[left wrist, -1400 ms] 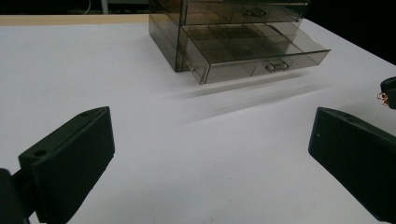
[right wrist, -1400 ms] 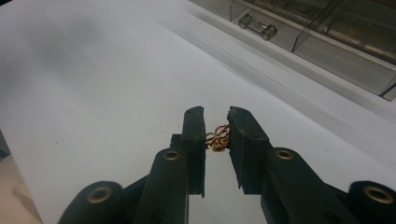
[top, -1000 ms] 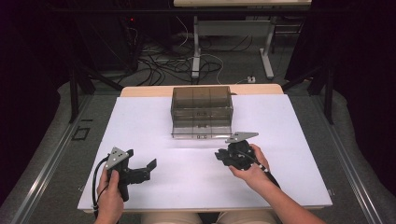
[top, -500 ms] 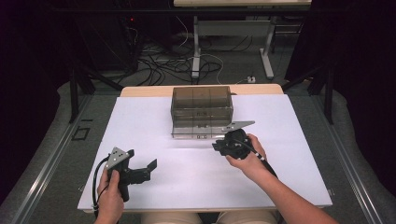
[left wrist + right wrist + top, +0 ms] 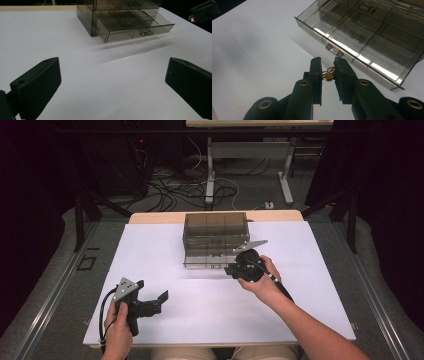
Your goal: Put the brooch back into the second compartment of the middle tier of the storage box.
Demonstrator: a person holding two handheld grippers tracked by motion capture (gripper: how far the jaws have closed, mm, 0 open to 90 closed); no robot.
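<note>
- right gripper (image 5: pixel 327 65) clamps a small gold chain (image 5: pixel 328 74) just before the open drawer's (image 5: pixel 362 50) front edge
- left gripper (image 5: pixel 112 82) jaws wide apart, nothing between, bare white table (image 5: pixel 165 255) all around

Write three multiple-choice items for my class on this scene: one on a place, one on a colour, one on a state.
1. Where is the right gripper?
A. at the open drawer's front
B. at the table's left edge
C. on top of the box

2. What colour is the chain between its jaws?
A. blue
B. gold
C. white

3. How does the bottom drawer of the box stand?
A. shut
B. lifted out
C. pulled open

Key:
1 A, the high view shows it by the drawer front.
2 B, the right gripper view shows gold links.
3 C, the left gripper view shows it jutting out, compartments bare.
</note>
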